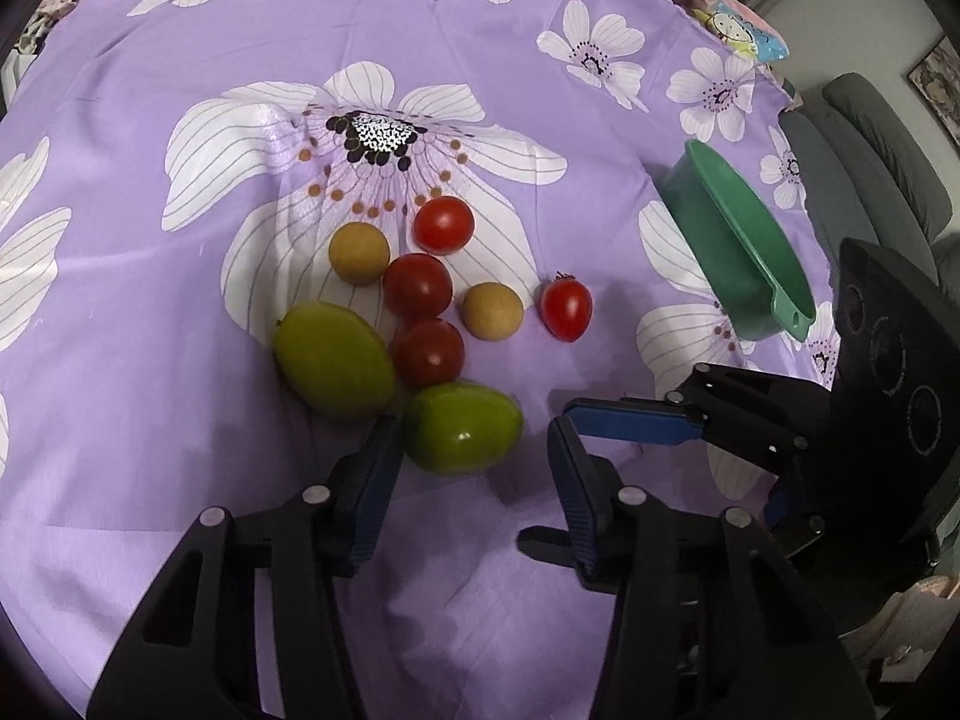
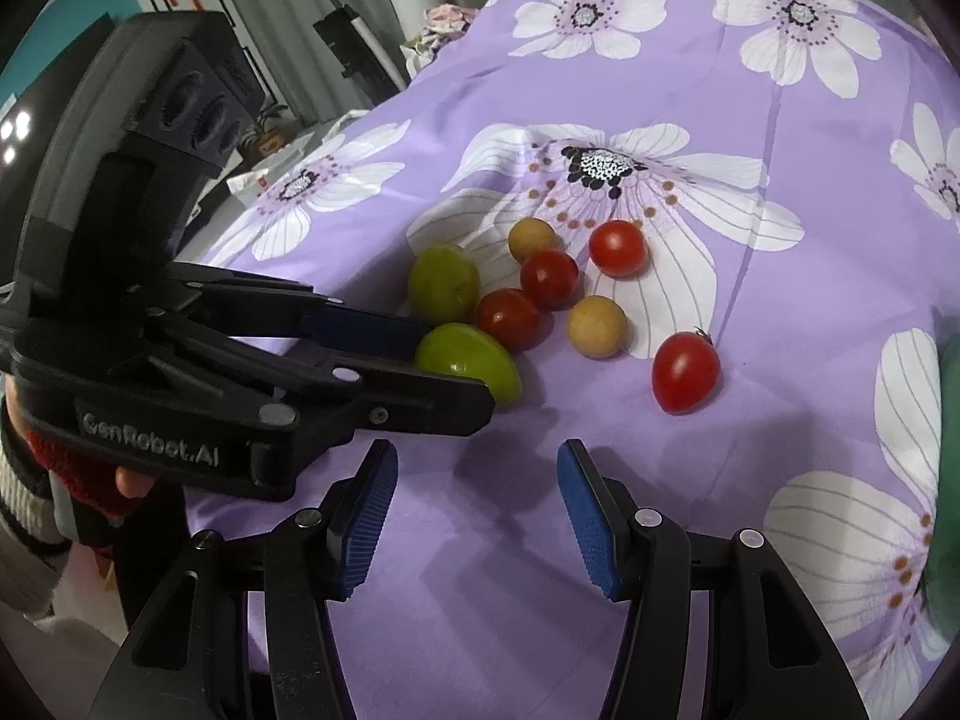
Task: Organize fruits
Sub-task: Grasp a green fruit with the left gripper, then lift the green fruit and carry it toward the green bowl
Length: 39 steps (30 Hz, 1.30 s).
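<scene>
Purple flowered cloth (image 1: 150, 120) on the desk holds the fruit pile; left gripper (image 1: 474, 468), jaws apart, straddles the near green oval fruit (image 1: 462, 435). Right gripper (image 2: 477, 510) gapes empty. Next, I'd guess: squeeze, carry right to the green plastic bowl (image 1: 744, 252).

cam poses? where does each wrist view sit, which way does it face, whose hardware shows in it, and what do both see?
Left wrist: on the left gripper, looking forward-down at the fruit pile; nearest green fruit between its open fingers; right gripper enters from the right, green bowl beyond.
Right wrist: on the right gripper, open over bare cloth; left gripper and gloved hand at left.
Shared: same fruits, purple floral cloth.
</scene>
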{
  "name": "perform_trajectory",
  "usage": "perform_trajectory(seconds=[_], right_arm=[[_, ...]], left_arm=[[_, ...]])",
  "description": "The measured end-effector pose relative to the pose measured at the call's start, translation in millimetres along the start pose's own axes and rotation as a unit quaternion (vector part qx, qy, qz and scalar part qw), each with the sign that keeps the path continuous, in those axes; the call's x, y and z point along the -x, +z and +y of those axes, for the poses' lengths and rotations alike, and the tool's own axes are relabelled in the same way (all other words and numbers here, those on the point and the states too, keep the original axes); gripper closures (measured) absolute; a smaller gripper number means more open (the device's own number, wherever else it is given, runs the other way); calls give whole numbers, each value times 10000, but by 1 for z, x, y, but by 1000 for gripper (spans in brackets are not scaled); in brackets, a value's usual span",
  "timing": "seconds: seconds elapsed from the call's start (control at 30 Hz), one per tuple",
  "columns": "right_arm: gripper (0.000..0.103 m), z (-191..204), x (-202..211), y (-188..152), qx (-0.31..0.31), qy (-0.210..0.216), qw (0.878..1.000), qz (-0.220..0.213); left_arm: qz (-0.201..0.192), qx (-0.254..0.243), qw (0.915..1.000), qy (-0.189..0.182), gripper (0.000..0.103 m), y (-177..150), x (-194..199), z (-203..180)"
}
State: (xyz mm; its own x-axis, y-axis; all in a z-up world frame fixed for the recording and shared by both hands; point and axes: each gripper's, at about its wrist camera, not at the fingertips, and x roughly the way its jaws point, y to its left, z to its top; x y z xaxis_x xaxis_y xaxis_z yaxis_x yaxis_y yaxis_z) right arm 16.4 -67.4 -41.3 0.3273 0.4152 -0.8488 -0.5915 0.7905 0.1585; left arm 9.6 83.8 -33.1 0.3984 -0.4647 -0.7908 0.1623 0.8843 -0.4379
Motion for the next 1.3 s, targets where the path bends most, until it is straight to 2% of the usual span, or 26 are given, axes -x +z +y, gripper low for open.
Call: perform_trajectory(seconds=[0.2, 0.33, 0.4, 0.63, 0.9, 1.3], right_arm=[[46, -3, -12, 16, 92, 5, 9999, 138], [46, -2, -20, 19, 90, 49, 9997, 204], [55, -2, -23, 19, 90, 85, 9997, 230], [64, -1, -28, 21, 120, -32, 9997, 233], [65, 3, -22, 17, 210, -158, 9996, 142], [65, 1, 11, -6, -73, -444, 9988, -176]], left_arm=[[-11, 29, 10000, -53, 64, 3, -1, 2], [-22, -8, 10000, -7, 65, 4, -1, 1], [-13, -69, 10000, 20, 64, 3, -2, 0], [-38, -152, 9999, 66, 64, 3, -4, -1], [-42, -186, 9998, 4, 64, 0, -1, -7], [-87, -625, 9980, -21, 64, -5, -1, -47]])
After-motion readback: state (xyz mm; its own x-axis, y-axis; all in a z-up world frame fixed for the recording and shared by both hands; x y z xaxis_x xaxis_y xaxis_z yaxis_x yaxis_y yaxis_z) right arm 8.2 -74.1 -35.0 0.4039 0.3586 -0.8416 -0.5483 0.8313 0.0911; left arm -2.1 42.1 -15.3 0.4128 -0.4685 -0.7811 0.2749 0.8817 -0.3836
